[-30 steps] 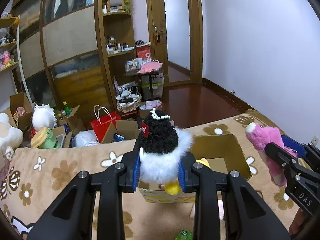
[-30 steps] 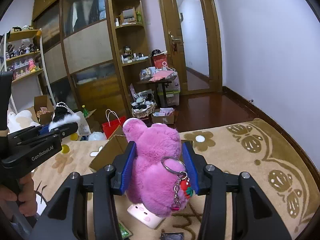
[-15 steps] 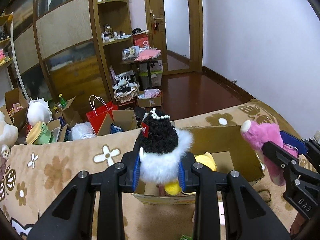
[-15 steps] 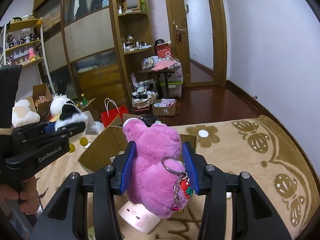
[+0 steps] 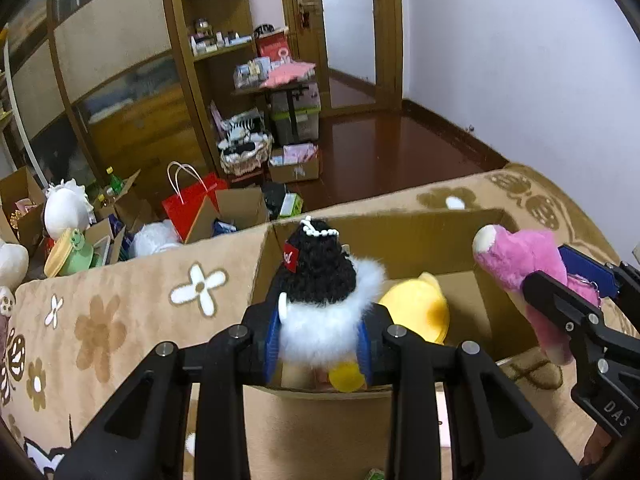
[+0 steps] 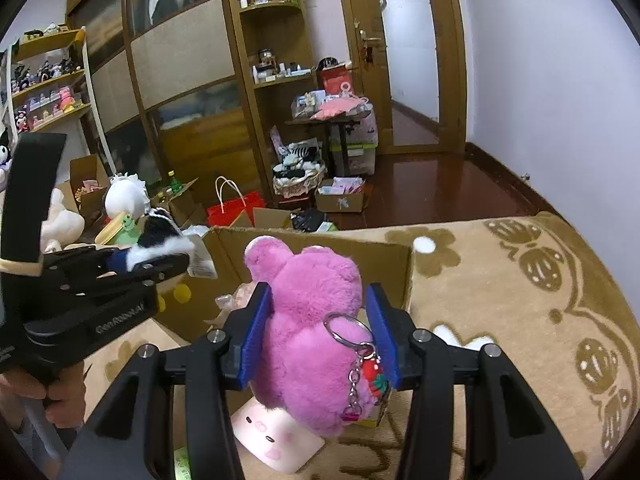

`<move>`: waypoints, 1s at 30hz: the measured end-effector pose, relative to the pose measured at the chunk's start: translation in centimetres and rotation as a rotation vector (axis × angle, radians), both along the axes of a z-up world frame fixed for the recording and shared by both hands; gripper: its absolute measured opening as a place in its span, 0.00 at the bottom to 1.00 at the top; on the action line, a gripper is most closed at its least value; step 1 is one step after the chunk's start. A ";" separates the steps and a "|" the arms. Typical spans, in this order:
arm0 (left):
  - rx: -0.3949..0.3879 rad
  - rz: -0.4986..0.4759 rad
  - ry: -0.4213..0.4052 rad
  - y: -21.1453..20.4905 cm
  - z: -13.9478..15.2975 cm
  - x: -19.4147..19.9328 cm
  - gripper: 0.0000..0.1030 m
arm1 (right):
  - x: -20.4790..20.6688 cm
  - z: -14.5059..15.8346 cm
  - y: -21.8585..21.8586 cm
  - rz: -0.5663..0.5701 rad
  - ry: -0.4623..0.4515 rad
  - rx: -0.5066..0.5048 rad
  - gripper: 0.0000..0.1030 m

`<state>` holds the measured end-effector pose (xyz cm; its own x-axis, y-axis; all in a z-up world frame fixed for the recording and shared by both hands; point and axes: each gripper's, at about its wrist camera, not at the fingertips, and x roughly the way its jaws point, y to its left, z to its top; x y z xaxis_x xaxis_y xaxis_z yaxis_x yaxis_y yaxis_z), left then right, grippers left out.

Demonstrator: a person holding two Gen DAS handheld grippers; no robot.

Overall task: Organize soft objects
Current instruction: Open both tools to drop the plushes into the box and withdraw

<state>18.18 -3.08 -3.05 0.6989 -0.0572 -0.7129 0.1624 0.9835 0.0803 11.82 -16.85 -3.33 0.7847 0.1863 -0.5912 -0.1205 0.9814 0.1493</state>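
Flowered blanket (image 5: 120,312), cardboard box (image 5: 400,236) with yellow plush (image 5: 416,308); both jaws clamping plush toys.

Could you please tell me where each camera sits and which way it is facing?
Left wrist: on the left tool, looking across the cardboard box to the door; it grips the black-and-white plush.
Right wrist: on the right tool, facing likewise, gripping the pink plush; a hand shows.
Shared: box, both plushes, each other's tool.

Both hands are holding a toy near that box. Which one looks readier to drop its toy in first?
Probably the left. Its black-and-white toy hangs over the open box, above the yellow plush. The right's pink bear seems nearer the box's edge.
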 end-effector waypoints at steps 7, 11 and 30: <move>-0.002 0.003 0.045 0.1 -1.4 0.6 0.30 | 0.5 -1.1 0.5 0.018 0.019 -0.006 0.54; -0.001 0.016 0.075 0.2 -2.0 1.0 0.38 | 0.7 -1.1 0.2 0.009 0.020 0.008 0.55; 0.055 0.006 0.041 0.2 0.3 -1.5 0.89 | -2.6 1.4 -2.2 -0.086 -0.017 0.089 1.00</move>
<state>16.64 -2.84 -2.76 0.6692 -0.0131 -0.7430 0.1612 0.9786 0.1279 9.21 -19.07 -1.90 0.8099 0.1689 -0.5618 -0.0396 0.9712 0.2349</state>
